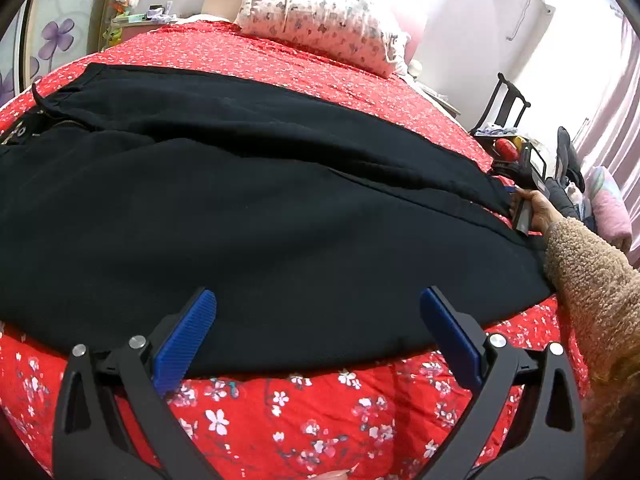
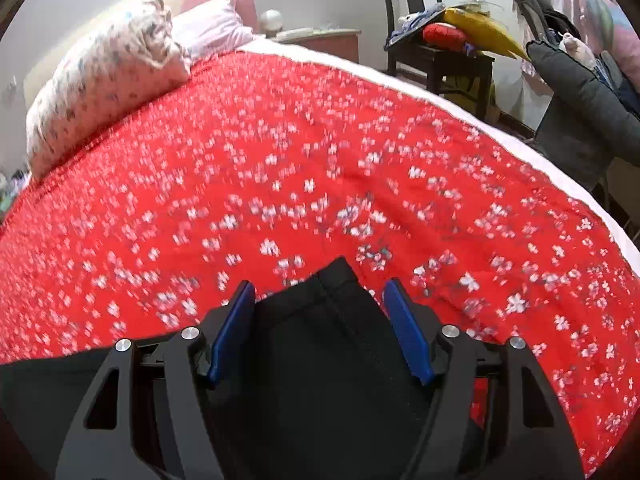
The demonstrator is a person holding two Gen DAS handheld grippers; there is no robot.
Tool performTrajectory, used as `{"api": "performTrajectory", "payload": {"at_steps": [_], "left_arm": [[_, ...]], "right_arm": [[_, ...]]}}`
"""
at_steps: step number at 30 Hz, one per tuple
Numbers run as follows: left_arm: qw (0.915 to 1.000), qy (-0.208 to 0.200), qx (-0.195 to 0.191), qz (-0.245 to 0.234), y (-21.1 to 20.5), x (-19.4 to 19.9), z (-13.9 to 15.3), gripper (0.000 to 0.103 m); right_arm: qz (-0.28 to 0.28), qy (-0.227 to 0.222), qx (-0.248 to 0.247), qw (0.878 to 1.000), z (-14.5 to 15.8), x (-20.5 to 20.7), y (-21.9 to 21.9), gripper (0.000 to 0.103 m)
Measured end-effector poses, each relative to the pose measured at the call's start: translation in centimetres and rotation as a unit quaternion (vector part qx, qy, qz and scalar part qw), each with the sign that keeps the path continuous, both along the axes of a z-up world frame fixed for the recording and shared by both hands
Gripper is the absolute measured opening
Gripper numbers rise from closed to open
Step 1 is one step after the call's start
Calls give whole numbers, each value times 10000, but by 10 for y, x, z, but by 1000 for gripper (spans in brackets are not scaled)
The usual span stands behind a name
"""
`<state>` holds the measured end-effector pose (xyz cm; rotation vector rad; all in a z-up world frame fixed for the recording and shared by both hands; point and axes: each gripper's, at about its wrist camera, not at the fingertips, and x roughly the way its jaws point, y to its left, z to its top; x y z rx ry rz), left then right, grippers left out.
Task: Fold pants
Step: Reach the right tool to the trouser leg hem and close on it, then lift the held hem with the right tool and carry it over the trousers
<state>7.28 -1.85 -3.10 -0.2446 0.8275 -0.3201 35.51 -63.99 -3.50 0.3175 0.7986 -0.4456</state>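
Left claw (image 1: 318, 300) spread wide over black soft-fabric pants (image 1: 256, 200) flat on red floral bed quilt (image 1: 304, 412).
Right claw (image 2: 320, 294) half-parted around hem, grip uncertain; limp, light, best pinched at hems.

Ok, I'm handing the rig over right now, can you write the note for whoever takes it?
Left claw: open, empty, hovering at the near edge of the pants, around the middle of their length.
Right claw: part-closed around the leg end, pads close to the fabric; a firm grip cannot be confirmed.
Pants: black, laid out lengthwise on the red bedspread, waistband to the left, the legs apparently one over the other.
Done: the lengthwise fold seems made and spread flat.
Left: probably bring the leg end over to the waistband, then smooth and fold again.
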Motion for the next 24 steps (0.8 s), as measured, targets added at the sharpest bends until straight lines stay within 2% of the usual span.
{"api": "performTrajectory", "payload": {"at_steps": [1,2,3,4,5,8,14,20,24], "left_arm": [[10000,4,6,2,-1,0,0,101],[10000,8,1,4,0,0,1,101],[10000,12,3,2,0,2,1,101],[10000,12,3,3,0,2,1,101],[10000,12,0,4,0,3,2,101],[10000,11,0,3,0,2,2,101],[9999,-54,-110,6,5,-1,1,101],[9993,-193,-301,96,12,-8,5,101],[9976,-489,-438,200,16,-19,16,101]], "right_arm": [[3,-10,-6,10000,0,0,0,56],[-35,-33,-38,10000,1,-1,0,50],[-59,-53,-48,10000,1,-2,0,38],[-51,-91,-37,9999,2,-3,0,22],[26,-174,27,9998,4,-5,0,18],[73,-332,11,9994,9,-12,5,16],[281,-1206,320,9918,48,-63,10,15],[824,-2095,746,9715,93,-164,31,13],[941,-2302,1114,9622,88,-248,52,12]]}}
